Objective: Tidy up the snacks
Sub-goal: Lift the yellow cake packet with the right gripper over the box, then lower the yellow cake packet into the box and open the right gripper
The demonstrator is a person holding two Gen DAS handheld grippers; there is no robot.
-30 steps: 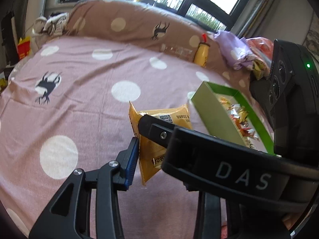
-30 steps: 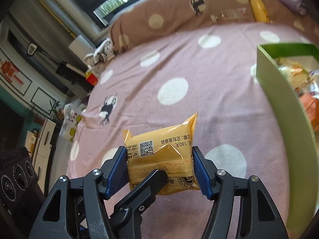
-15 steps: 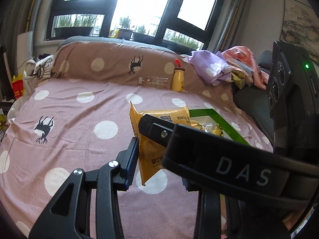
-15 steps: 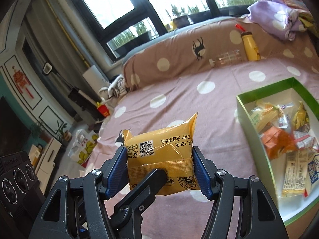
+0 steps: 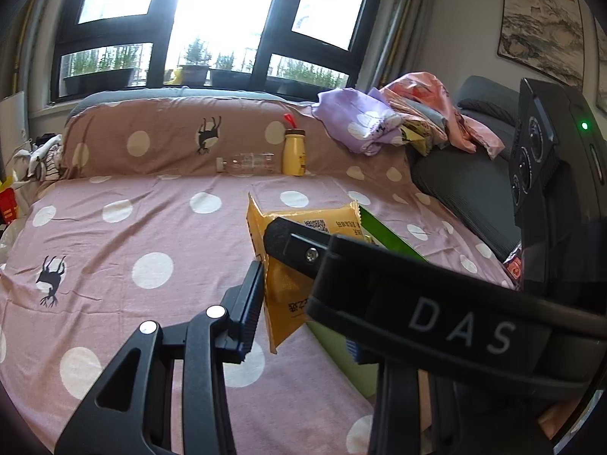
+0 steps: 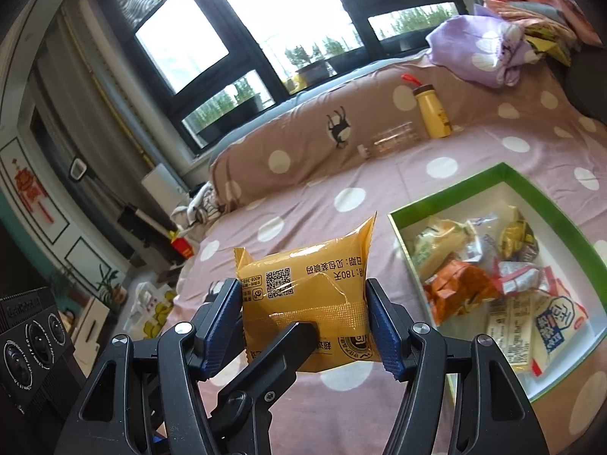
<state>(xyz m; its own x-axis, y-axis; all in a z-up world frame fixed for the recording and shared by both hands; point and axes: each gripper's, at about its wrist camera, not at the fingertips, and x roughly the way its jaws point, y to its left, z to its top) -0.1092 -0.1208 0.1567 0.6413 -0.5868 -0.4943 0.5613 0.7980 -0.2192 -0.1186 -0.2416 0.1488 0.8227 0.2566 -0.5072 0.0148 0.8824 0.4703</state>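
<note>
Left wrist: left gripper (image 5: 282, 292) pinches the thin side of the yellow snack pack (image 5: 288, 265), jaws nearly together, held above the dotted bedspread (image 5: 114, 235).

Right wrist: right gripper (image 6: 303, 322) is clamped across the same pack's width. Green box (image 6: 546, 197) beside it already holds many snacks. Pack not yet boxed; probably last step.

Yellow snack packet (image 6: 303, 299): one, between claw pads. Green box (image 6: 546, 197): one, right of claw; loose snacks inside, count unclear, roughly nine. Bottles beyond claw: two, one yellow bottle (image 6: 432, 115) upright, one clear bottle (image 6: 390, 140) lying. Grippers: two.
</note>
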